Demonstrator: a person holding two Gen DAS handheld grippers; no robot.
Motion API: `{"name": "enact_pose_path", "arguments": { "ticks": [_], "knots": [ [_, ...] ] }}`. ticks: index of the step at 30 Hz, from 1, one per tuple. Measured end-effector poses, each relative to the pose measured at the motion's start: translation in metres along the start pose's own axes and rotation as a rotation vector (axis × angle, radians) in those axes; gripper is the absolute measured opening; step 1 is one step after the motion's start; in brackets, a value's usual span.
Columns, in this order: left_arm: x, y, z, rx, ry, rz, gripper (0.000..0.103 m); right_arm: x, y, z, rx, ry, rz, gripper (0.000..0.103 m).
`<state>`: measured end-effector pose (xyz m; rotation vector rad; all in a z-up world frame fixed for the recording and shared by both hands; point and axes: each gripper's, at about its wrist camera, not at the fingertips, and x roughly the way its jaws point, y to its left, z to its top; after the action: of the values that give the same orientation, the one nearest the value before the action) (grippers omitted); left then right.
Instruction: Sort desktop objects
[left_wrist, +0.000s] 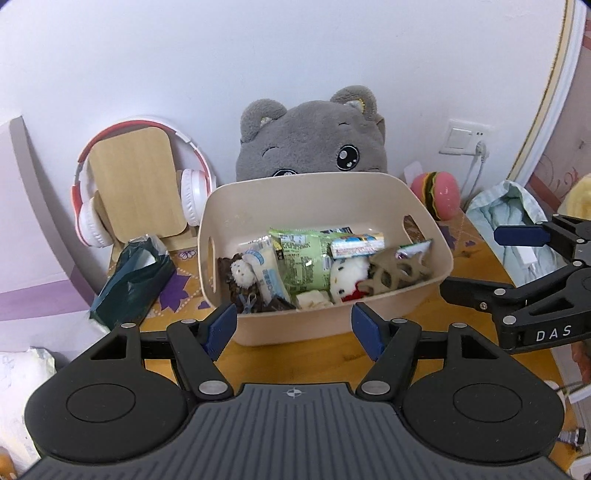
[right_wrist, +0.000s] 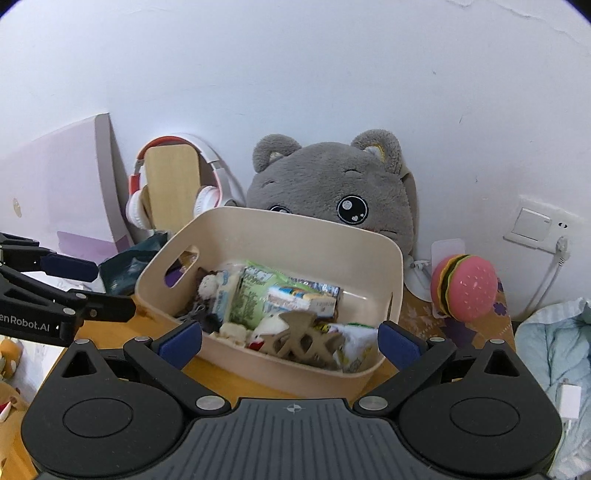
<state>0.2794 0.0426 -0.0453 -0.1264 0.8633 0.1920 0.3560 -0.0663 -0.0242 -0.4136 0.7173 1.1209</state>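
Note:
A beige plastic bin stands on the wooden desk, filled with snack packets, small plush toys and a tan wooden cut-out. It also shows in the right wrist view. My left gripper is open and empty, just in front of the bin's near wall. My right gripper is open and empty, its fingers either side of the bin's near corner. Each gripper shows at the edge of the other's view: the right one and the left one.
A grey plush cat leans on the wall behind the bin. Red-white headphones hang on a wooden stand at the left, by a dark green bag. A pink burger toy and light blue cloth lie right.

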Motion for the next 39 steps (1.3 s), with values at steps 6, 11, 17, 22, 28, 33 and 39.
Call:
{"name": "enact_pose_path", "arguments": {
  "ticks": [6,11,17,22,28,33,39],
  "knots": [
    [-0.037,-0.009,-0.018,0.004,-0.009,0.0,0.07,-0.035,0.017,-0.015,-0.039,-0.008,-0.007,0.103],
    [-0.067,-0.016,-0.036,-0.001,-0.007,-0.011,0.071,-0.067,0.025,-0.029,-0.018,-0.003,-0.023,0.103],
    [-0.102,-0.024,-0.057,0.008,-0.019,-0.011,0.071,-0.102,0.033,-0.047,0.005,0.031,-0.032,0.103],
    [-0.131,-0.031,-0.074,0.009,-0.025,-0.015,0.073,-0.131,0.043,-0.06,0.02,0.041,-0.041,0.103],
    [-0.157,-0.029,-0.094,0.008,-0.04,-0.028,0.073,-0.159,0.054,-0.078,0.041,0.064,-0.055,0.103],
    [-0.174,-0.027,-0.109,0.016,-0.048,-0.007,0.073,-0.172,0.057,-0.091,0.059,0.093,-0.062,0.103],
    [-0.184,-0.02,-0.125,-0.01,-0.035,-0.007,0.073,-0.186,0.061,-0.105,0.08,0.116,-0.072,0.103]
  ]
}}
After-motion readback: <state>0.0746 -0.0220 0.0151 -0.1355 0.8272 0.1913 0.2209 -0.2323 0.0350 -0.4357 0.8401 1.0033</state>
